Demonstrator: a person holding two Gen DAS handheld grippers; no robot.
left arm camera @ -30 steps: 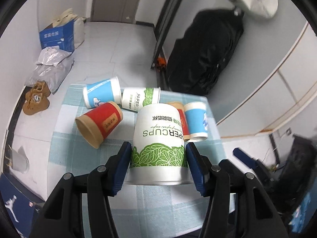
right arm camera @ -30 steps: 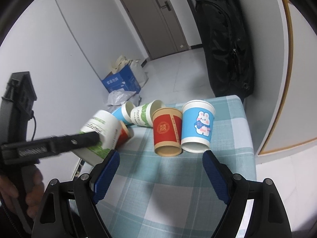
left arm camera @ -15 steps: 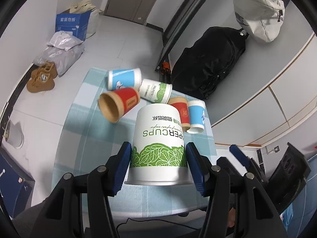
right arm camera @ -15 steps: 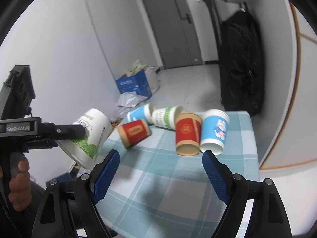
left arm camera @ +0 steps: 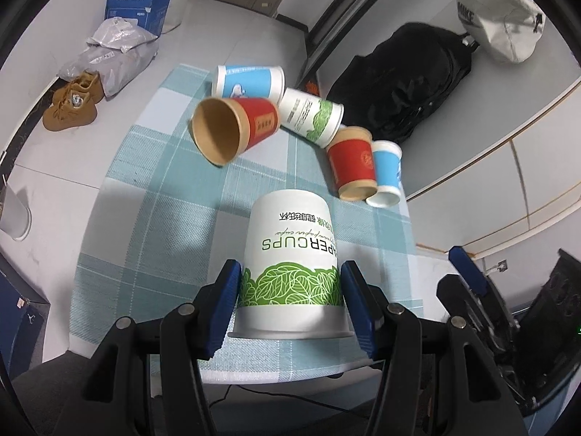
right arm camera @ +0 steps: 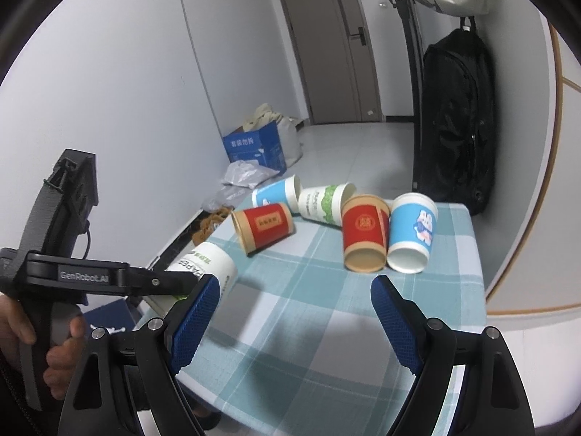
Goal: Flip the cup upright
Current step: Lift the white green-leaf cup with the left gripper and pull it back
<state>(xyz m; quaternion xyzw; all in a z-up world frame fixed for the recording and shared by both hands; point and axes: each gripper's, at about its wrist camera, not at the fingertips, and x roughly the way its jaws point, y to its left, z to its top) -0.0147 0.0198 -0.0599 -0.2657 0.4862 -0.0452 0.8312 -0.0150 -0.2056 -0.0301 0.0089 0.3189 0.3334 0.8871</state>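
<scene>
My left gripper (left arm camera: pixel 290 301) is shut on a white paper cup with green leaves (left arm camera: pixel 290 265), its closed bottom pointing away from me, held above the near left part of the checked table (left arm camera: pixel 152 189). In the right wrist view this cup (right arm camera: pixel 205 265) shows tilted at the table's left edge, partly hidden behind the left gripper. My right gripper (right arm camera: pixel 294 316) is open and empty above the table's near side. Several other cups lie on their sides at the far end: a red one (left arm camera: pixel 232 127), a blue one (left arm camera: pixel 247 81), a green-leaf one (left arm camera: pixel 312 116), another red one (left arm camera: pixel 352 161) and another blue one (left arm camera: pixel 386 172).
A black suitcase (right arm camera: pixel 454 116) stands behind the table's far right corner. A blue box (right arm camera: pixel 256 145), grey bags (left arm camera: pixel 109 51) and brown shoes (left arm camera: pixel 70 103) lie on the floor to the left. A white bag (left arm camera: pixel 497 11) hangs above the suitcase.
My left gripper has carried the green-leaf cup back towards the near end of the table and lowered it closer to the surface. The right gripper has stayed open and shifted slightly.
</scene>
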